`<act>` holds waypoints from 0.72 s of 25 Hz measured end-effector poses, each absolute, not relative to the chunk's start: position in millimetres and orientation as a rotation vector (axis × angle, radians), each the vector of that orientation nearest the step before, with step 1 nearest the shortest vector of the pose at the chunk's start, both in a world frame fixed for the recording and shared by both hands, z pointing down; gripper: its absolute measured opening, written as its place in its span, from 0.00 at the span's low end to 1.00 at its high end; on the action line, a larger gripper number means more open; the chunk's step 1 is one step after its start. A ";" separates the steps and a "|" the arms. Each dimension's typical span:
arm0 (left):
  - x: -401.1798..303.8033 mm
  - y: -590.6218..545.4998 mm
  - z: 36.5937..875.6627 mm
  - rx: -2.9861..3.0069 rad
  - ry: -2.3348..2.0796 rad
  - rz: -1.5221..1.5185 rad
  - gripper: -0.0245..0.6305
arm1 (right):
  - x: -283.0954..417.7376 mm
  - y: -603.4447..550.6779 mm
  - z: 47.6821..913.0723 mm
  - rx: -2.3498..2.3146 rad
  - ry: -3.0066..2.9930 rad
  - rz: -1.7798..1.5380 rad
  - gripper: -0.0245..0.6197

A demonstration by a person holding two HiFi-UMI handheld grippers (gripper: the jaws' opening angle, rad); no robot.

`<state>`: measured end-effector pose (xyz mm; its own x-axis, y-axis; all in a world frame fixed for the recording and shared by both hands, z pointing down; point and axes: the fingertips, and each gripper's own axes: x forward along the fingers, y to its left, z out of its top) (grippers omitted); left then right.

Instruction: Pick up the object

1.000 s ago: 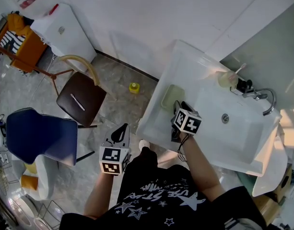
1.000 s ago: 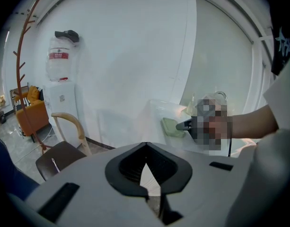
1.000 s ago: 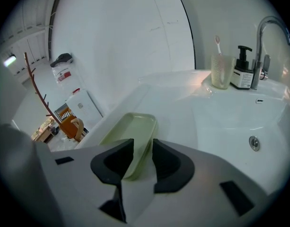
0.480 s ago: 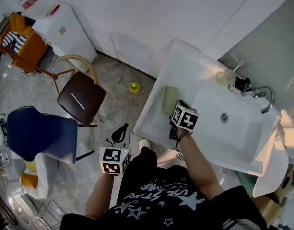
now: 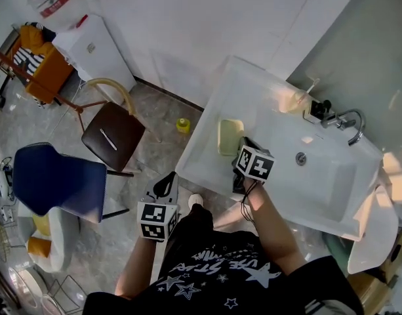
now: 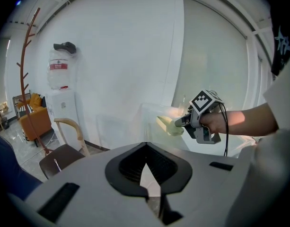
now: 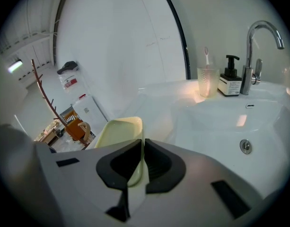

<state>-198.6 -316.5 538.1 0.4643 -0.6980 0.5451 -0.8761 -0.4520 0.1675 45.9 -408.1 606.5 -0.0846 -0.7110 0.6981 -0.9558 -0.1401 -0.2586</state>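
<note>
Already the right gripper [image 7: 137, 160] is pinching the rim of the dish [image 7: 118, 131] at the sink's [image 5: 253, 90] left end, its jaws having just been closing on it. Lifting it clear is, I judge, still remaining (the left gripper [image 6: 145, 174] is hanging closed and empty).

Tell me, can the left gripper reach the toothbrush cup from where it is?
Probably not. The left gripper hangs over the floor beside the sink, while the cup stands at the sink's far side by the tap, with the right gripper holding the dish in between.
</note>
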 end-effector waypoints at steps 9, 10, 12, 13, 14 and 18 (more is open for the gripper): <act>-155.2 -264.4 518.1 2.334 -1.372 0.558 0.06 | 89.7 -356.2 570.8 1.841 -1.911 1.007 0.09; -149.8 -257.6 516.6 2.334 -1.380 0.555 0.06 | 95.1 -349.1 567.9 1.837 -1.922 1.001 0.09; -139.4 -243.8 512.3 2.340 -1.397 0.551 0.06 | 105.1 -333.9 560.7 1.829 -1.945 0.991 0.09; -134.3 -236.2 509.5 2.343 -1.406 0.547 0.06 | 109.4 -325.8 556.5 1.825 -1.958 0.985 0.09; -129.2 -227.8 506.9 2.345 -1.413 0.543 0.06 | 113.3 -317.4 552.2 1.819 -1.972 0.978 0.09; -105.8 -190.3 503.3 2.342 -1.437 0.532 0.06 | 128.4 -283.8 539.6 1.775 -2.042 0.943 0.09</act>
